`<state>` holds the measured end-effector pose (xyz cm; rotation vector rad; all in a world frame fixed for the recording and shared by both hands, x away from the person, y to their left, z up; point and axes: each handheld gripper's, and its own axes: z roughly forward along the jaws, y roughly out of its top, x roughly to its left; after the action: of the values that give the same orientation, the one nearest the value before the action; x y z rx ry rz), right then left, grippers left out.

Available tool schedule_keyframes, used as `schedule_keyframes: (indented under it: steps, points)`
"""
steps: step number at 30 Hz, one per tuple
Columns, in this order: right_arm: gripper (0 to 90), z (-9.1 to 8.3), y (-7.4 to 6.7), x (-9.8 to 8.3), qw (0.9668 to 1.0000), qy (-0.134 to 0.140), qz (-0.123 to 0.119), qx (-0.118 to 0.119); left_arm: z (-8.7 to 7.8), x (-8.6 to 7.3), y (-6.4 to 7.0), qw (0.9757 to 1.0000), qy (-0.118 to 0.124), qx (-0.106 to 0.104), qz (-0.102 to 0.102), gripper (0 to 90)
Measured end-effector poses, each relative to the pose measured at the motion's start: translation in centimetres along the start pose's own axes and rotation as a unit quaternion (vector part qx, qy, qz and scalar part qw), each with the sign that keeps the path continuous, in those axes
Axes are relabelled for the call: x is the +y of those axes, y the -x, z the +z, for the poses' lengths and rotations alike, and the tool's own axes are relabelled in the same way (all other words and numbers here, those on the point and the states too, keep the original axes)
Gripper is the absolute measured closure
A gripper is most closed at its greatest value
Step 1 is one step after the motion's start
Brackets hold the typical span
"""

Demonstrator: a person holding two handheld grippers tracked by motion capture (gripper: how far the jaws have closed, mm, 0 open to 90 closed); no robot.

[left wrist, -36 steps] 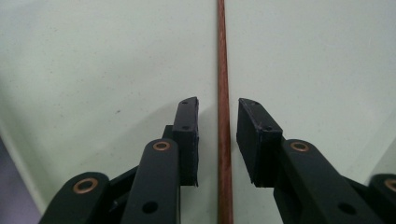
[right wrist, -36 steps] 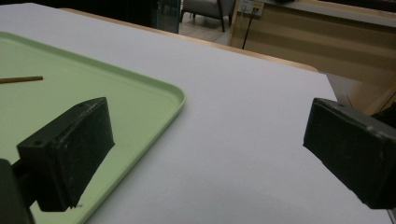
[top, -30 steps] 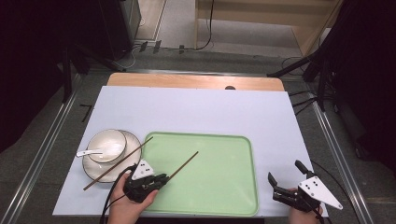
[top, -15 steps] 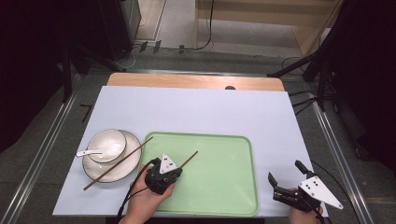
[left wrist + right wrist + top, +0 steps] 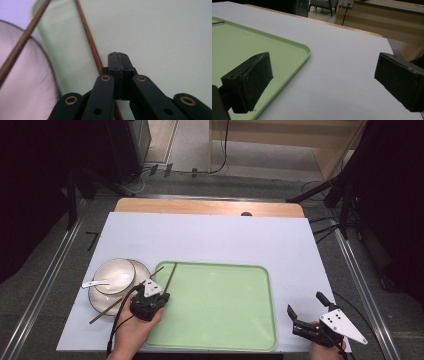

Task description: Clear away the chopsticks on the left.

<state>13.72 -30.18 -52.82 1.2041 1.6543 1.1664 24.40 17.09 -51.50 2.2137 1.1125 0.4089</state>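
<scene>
Your left claw sits with jaws pressed together, nothing between them, over the near-left part of the green tray. One chopstick lies just beside its tip on the tray; the other chopstick rests across the plate. Your right claw stands apart, empty, above the worktop.

Two thin dark-brown wooden chopsticks: one slants over the green tray's near-left rim, its lower end in closed black jaws; the other lies diagonally across the white plate.
</scene>
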Motion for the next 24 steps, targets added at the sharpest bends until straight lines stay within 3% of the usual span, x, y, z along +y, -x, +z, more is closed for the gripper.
schedule_keyframes:
  steps: [3, 6, 10, 12, 24]
  points:
    - [1.6, -0.06, -0.04, 0.03, 1.0, 0.0, -0.001, 0.0, -0.36, -0.41, -0.64, 1.0, 0.002, 0.003, -0.006, 90.0]
    - [1.6, -0.1, 0.01, 0.01, 1.0, 0.001, 0.001, 0.0, -0.53, -0.72, -1.09, 0.9998, 0.005, -0.015, -0.016, 90.0]
    - [1.6, -0.13, 0.05, 0.0, 1.0, 0.002, 0.002, -0.001, -0.52, -0.83, -0.88, 0.9999, 0.01, -0.013, -0.002, 90.0]
    - [1.6, -0.12, 0.05, -0.01, 1.0, 0.001, 0.002, 0.0, -0.48, -0.9, -0.93, 0.9995, 0.012, -0.028, -0.006, 90.0]
    - [1.6, -0.1, 0.06, 0.0, 1.0, 0.001, 0.001, -0.001, -0.46, -0.92, -0.91, 0.9992, 0.012, -0.038, -0.002, 89.7]
